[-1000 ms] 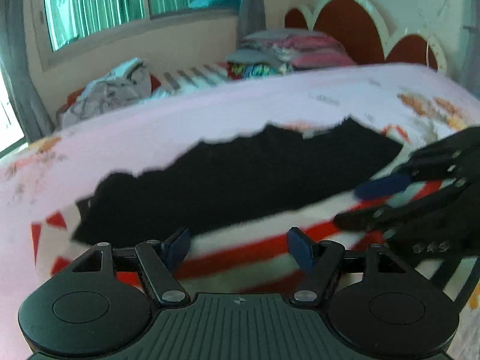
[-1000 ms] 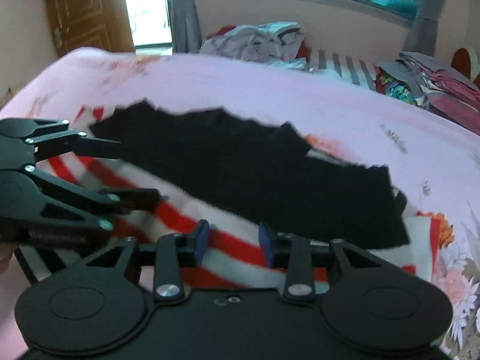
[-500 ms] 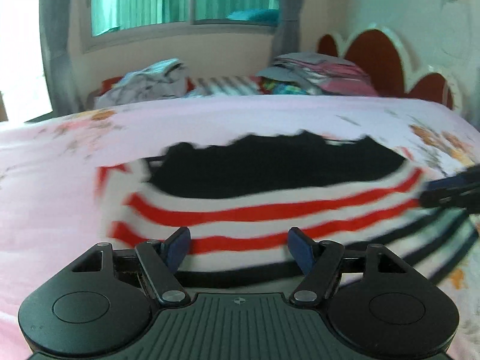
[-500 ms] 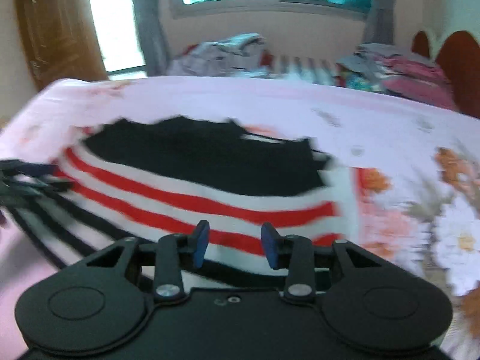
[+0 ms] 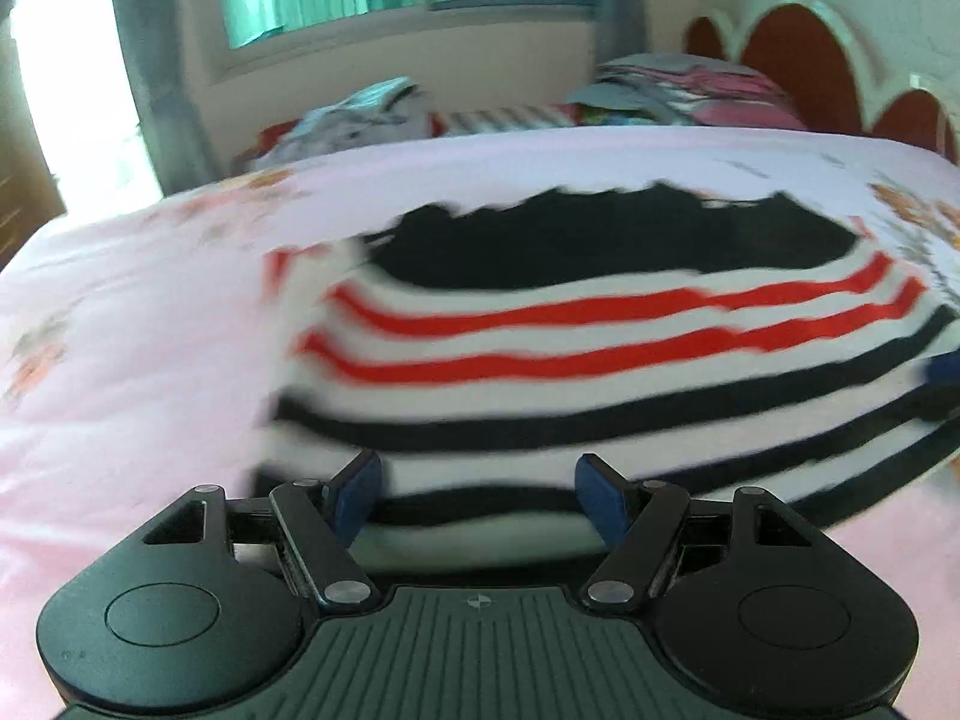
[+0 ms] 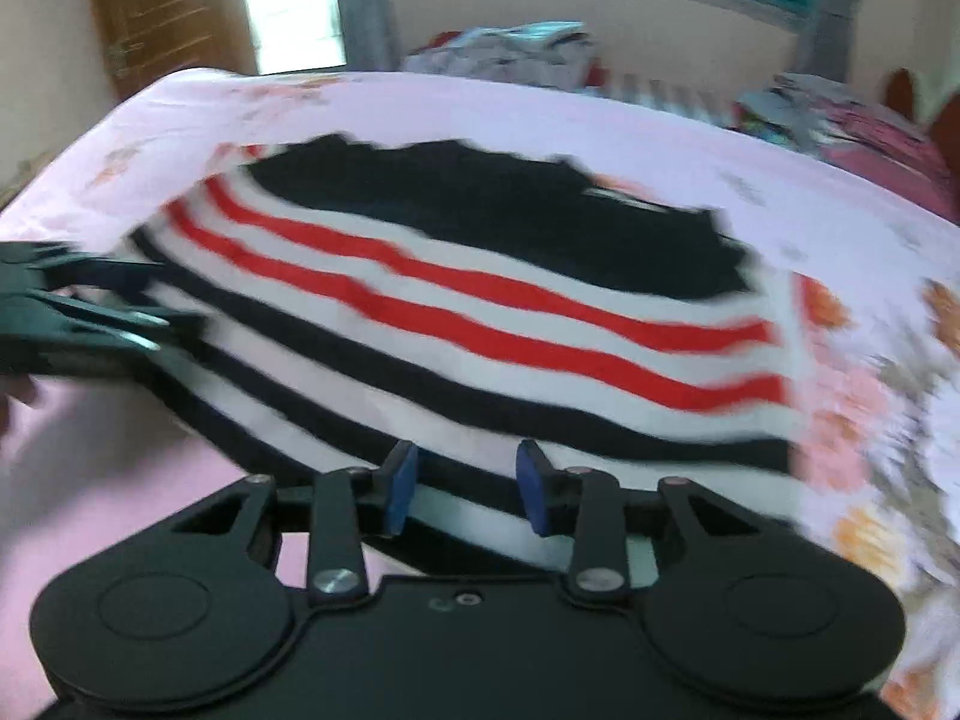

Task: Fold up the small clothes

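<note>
A small striped garment lies flat on the pink floral bedsheet. It is white with red and black stripes and a black upper part. It also shows in the right wrist view. My left gripper is open, its blue pads at the garment's near hem, nothing between them. My right gripper is open over the near hem too, empty. The left gripper's fingers show at the garment's left edge in the right wrist view.
A loose heap of clothes and a folded stack lie at the far side of the bed under the window. A red scalloped headboard stands at the right. A wooden door is at the far left.
Both grippers have pulled back toward the near hem, so more of the striped part now shows. The right gripper's pads stand wider apart than before. The views are blurred by motion.
</note>
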Motion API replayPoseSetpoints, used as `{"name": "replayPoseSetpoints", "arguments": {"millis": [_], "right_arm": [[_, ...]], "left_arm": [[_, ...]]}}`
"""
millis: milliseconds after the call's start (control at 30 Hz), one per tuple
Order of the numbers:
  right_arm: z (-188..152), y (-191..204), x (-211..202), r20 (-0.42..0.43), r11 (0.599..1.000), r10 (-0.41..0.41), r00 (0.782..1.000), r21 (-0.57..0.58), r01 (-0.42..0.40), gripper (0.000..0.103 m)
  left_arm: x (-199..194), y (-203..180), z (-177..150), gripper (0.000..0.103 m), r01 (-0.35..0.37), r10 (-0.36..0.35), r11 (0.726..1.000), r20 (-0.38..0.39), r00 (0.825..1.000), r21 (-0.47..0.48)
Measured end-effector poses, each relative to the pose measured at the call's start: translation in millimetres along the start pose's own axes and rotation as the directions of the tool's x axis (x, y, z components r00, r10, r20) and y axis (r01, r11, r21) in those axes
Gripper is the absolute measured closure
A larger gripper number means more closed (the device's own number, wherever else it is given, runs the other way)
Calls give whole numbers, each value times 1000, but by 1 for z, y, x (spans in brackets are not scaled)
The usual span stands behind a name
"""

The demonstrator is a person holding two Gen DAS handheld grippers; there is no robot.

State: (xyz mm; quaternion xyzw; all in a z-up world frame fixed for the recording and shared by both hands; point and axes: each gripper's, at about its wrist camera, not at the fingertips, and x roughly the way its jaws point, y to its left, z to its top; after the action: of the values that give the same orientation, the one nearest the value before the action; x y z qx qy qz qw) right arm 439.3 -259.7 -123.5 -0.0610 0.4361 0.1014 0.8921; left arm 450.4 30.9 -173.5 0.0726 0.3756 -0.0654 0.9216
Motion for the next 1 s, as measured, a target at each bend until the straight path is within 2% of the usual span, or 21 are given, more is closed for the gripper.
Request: {"name": "replayPoseSetpoints", "arguments": {"millis": [67, 100, 200, 267, 333, 400, 433, 500, 533, 600, 633, 667, 733, 800, 900, 1000], "right_arm": [[-18, -23, -6, -32, 996, -79, 996, 27, 80, 69], [-28, -31, -9, -35, 995, -95, 995, 33, 96, 69], [-50, -45, -22, -15, 994, -66, 998, 88, 67, 70], [-49, -47, -27, -6, 991, -68, 998, 115, 69, 71], [-44, -47, -37, 35, 987, -67, 997, 150, 61, 71], [-40, -45, -41, 67, 987, -67, 995, 147, 57, 71], [-37, -45, -39, 62, 987, -77, 995, 146, 67, 72], [-37, -49, -28, -15, 982, -114, 993, 149, 116, 75], [-40, -53, -21, -54, 981, -127, 990, 141, 133, 83], [-46, -54, -21, -38, 982, -119, 992, 142, 123, 83], [-44, -51, -21, -47, 982, -129, 991, 132, 134, 83], [-40, -46, -21, -55, 982, -148, 987, 109, 153, 83], [-34, -40, -29, -8, 981, -154, 988, 114, 154, 80], [-25, -38, -38, 67, 982, -137, 988, 137, 127, 72], [2, -37, -28, 100, 983, -96, 990, 166, 78, 77], [34, -20, -2, 111, 988, -56, 992, 149, 39, 78]], "left_arm": [[-6, 13, -15, 32, -6, 6, 1000, -13, 1000, -5], [-9, 15, -25, 32, -15, 15, 1000, -18, 1000, 8], [-20, 18, -41, 32, -13, 13, 999, 6, 1000, -34], [-25, 18, -39, 32, -30, 31, 998, 15, 999, -60], [-35, 12, -32, 32, -66, 67, 997, 60, 996, -34], [-42, 9, -27, 32, -61, 61, 998, 99, 993, -5], [-39, 9, -24, 32, -59, 59, 998, 88, 994, -2], [-25, 15, -25, 32, -80, 80, 997, 22, 997, -4], [-19, 19, -28, 32, -99, 99, 995, -14, 995, -18], [-12, 41, -38, 18, -64, 60, 986, -33, 998, -152], [-9, 52, -41, 13, -58, 49, 973, -45, 998, -222], [-10, 56, -41, 13, -58, 48, 966, -46, 998, -250], [-22, 48, -34, 17, -110, 109, 971, -16, 994, -212], [-38, 35, -21, 18, -101, 115, 983, 91, 989, -153], [-42, 13, 7, 18, -37, 49, 997, 204, 978, -63], [-12, -11, 36, 18, 4, -10, 999, 182, 983, 34]]}}
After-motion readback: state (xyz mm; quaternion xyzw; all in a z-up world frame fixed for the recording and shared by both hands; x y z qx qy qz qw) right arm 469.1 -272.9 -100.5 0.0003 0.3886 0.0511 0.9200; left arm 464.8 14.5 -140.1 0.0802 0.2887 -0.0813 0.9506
